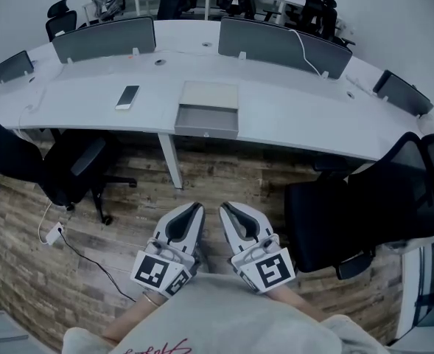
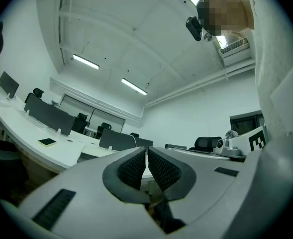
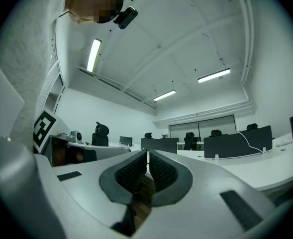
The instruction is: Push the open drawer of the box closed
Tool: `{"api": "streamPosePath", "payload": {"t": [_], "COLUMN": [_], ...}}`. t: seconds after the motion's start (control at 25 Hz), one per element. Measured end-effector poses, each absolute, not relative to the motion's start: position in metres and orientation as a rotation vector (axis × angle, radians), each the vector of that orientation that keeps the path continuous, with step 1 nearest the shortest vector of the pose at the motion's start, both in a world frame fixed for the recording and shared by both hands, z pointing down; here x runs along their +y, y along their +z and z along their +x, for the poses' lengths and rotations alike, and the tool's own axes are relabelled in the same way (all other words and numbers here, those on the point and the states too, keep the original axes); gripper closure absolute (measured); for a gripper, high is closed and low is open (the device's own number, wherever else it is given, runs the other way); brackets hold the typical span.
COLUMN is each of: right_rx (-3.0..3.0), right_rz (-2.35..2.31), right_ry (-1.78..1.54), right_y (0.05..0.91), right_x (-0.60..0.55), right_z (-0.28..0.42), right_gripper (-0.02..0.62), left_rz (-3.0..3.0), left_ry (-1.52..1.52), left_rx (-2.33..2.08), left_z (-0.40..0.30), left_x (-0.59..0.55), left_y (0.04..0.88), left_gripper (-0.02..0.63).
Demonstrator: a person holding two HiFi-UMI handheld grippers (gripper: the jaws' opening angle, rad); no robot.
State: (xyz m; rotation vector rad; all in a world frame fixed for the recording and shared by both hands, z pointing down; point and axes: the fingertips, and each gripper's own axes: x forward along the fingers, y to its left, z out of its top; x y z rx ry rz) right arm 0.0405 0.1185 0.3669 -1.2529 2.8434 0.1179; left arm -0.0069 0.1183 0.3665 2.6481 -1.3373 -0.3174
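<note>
Low over the wood floor (image 1: 224, 175), the left gripper (image 1: 193, 211) and the right gripper (image 1: 227, 211) were held side by side close to the person's body, well apart from the curved white desk (image 1: 298, 116). In the left gripper view the left gripper (image 2: 146, 151) had its ribbed pads pressed together with nothing between them. The right gripper view showed the right gripper (image 3: 147, 156) pressed together in the same way, also empty.

The box (image 1: 210, 94) sat at the middle of the desk's front edge. Its drawer (image 1: 206, 119) was pulled out toward the person, with the drawer front about level with that edge. A phone (image 1: 127, 96) lay flat on the desk to the left of the box, apart from it. Grey partition screens (image 1: 106, 39) stood along the far edge. A black office chair (image 1: 77, 164) stood at the desk's left part and another black chair (image 1: 364, 209) at its right.
</note>
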Motion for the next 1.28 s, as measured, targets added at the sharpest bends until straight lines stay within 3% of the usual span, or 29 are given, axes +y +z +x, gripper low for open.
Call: {"api": "streamPosePath", "payload": {"t": [1.28], "right_rx": [2.813], "right_rz": [-1.407], "right_ry": [0.141], "right_y": [0.374], "right_x": [-0.116], "right_z": [-0.003], "right_gripper": [0.569], "left_rz": [2.702], "left_ry": [-0.222], "left_rx": [-1.183], "left_z": [-0.038], "left_x": [-0.124], "left_y": [0.370], "left_gripper": [0.575]}}
